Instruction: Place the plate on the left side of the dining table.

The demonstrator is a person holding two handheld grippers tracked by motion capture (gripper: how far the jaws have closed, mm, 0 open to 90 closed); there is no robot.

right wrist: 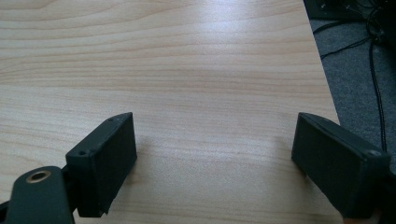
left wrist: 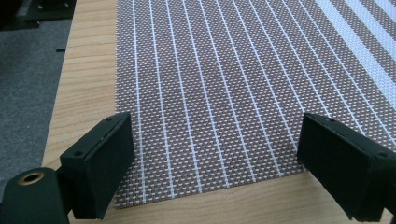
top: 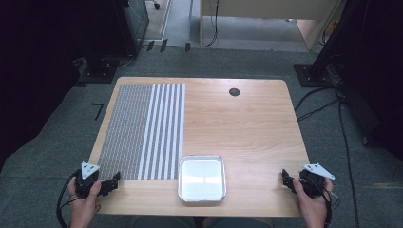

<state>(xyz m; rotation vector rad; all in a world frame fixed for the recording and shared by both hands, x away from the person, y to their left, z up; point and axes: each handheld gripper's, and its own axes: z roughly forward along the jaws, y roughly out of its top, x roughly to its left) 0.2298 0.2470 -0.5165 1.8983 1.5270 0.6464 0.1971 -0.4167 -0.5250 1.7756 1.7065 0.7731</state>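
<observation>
Both grippers are sitting spread and empty: left gripper (left wrist: 215,154) hovering over the striped placemat (top: 142,130), right gripper (right wrist: 215,158) over bare table (top: 247,118). A metal tray (top: 202,177) is lying between them; no readable writing.

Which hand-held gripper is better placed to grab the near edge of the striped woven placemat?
Left hand-held gripper: its open jaws already straddle the striped woven placemat edge; the right faces bare wood.
</observation>
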